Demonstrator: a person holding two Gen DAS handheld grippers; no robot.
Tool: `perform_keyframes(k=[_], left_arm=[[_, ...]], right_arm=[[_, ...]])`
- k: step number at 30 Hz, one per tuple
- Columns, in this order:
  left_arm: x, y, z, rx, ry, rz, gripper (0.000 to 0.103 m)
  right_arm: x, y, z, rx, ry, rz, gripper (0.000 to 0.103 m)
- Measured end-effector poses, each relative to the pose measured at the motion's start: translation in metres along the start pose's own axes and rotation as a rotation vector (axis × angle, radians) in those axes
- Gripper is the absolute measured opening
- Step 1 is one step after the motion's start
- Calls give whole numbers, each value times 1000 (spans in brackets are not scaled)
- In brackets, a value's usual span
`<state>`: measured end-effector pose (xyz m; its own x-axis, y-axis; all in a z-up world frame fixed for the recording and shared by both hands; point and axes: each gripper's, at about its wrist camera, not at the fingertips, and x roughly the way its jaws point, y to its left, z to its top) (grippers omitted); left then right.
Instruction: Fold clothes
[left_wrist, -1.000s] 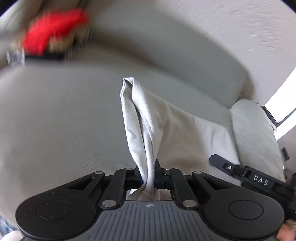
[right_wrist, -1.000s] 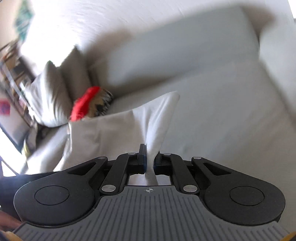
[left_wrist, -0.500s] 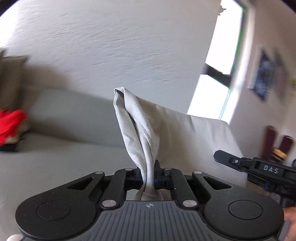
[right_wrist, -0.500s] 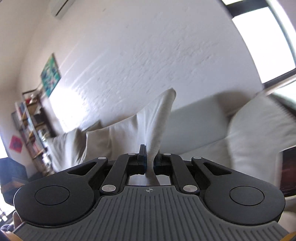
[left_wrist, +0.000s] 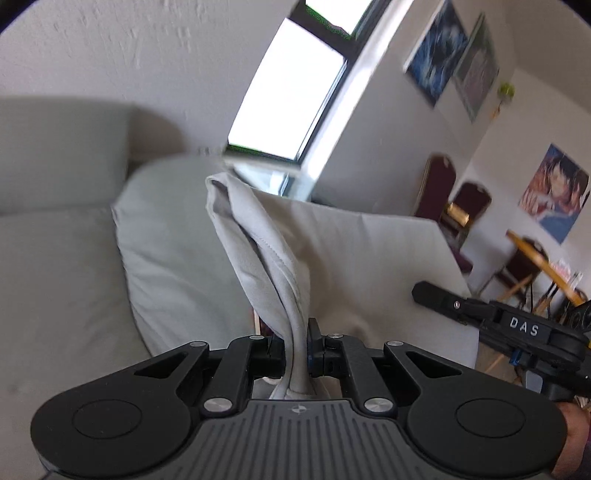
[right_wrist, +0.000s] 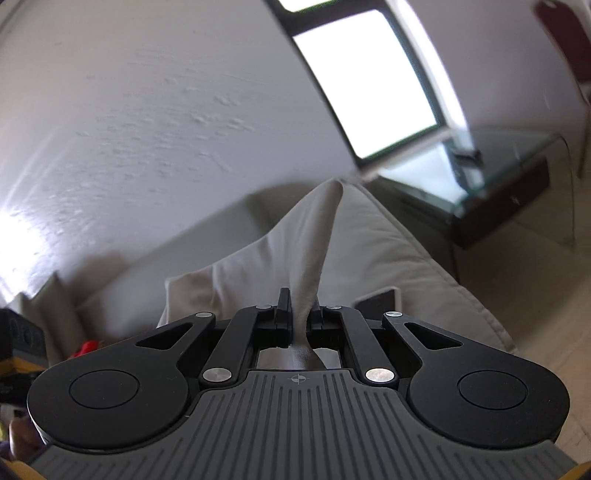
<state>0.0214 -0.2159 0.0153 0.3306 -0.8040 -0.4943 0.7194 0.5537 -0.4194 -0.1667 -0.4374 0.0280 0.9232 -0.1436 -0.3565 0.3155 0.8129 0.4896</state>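
Within a second both tools, left tool (left_wrist: 295, 341) and right tool (right_wrist: 301, 314) each clamped on a corner of the grey garment (left_wrist: 332, 258), had swung it up off the sofa (left_wrist: 55, 258), seemingly to shake it flat for folding.

Grey sofa (left_wrist: 55, 266) bears a pale cushion (left_wrist: 166, 236).

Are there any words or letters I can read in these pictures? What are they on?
"DAS": white letters on the right gripper, seen from the left wrist camera.
The wall pictures show no readable words; they are blurred.
No other text shows on the left gripper or the cloth it pinches.
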Motion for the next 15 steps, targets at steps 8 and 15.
perform_keyframes(k=[8, 15], left_arm=[[70, 45, 21, -59, 75, 129, 7], [126, 85, 40, -109, 134, 249, 31]], right_arm=[[117, -55, 27, 149, 17, -30, 6], [185, -95, 25, 199, 60, -339, 43]])
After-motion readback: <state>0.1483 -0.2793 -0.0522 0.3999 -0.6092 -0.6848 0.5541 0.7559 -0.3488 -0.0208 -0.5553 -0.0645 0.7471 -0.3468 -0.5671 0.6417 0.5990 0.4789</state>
